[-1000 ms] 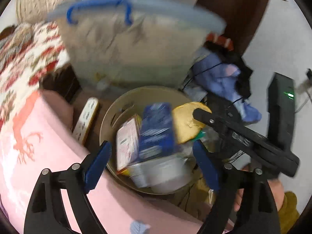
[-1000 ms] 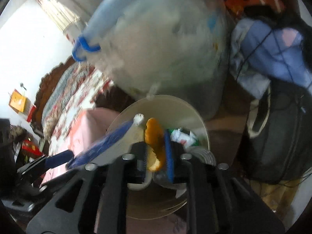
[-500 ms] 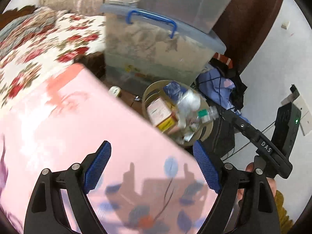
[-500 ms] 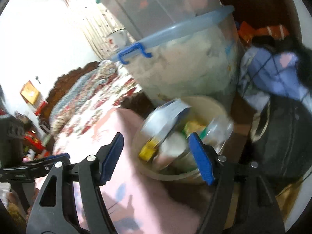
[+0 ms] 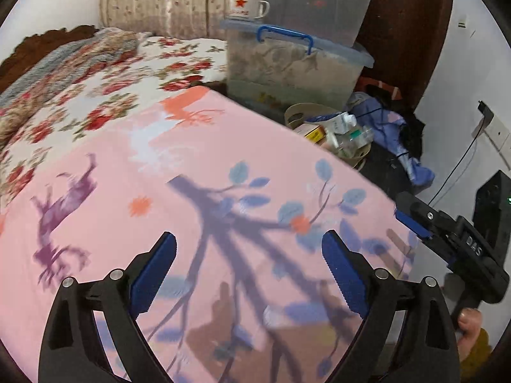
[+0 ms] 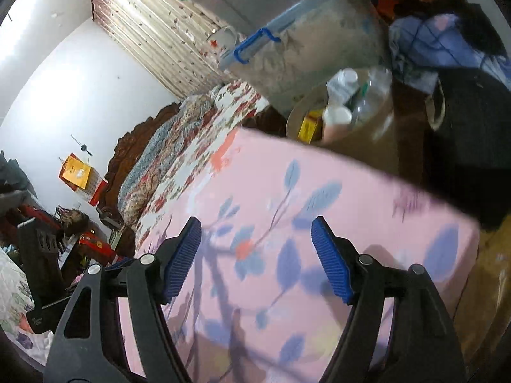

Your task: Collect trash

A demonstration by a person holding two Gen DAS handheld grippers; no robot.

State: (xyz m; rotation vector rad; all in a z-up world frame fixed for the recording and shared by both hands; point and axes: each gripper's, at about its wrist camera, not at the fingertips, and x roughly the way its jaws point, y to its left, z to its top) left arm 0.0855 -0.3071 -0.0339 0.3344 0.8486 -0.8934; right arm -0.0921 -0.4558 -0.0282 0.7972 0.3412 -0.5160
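A round beige trash bin (image 5: 295, 113) stands beyond the far edge of the pink bed cover (image 5: 191, 191). It holds bottles, a box and other packaging (image 5: 343, 127). In the right wrist view the bin (image 6: 367, 134) sits at upper right with white bottles and a yellow box (image 6: 306, 126) in it. My left gripper (image 5: 249, 265) is open and empty above the pink cover. My right gripper (image 6: 255, 255) is open and empty above the same cover; it also shows at the right edge of the left wrist view (image 5: 447, 242).
Stacked clear storage boxes with a blue handle (image 5: 287, 63) stand behind the bin, with a star mug (image 5: 247, 6) on top. Blue and black clothes (image 5: 399, 131) lie right of the bin. A floral quilt (image 5: 80, 89) covers the bed's left. A wall socket (image 5: 493, 127) is at right.
Both grippers have pulled back from the bin and over the pink bed cover. The right gripper, shut on an orange item one second ago, let it go into the bin and is open.
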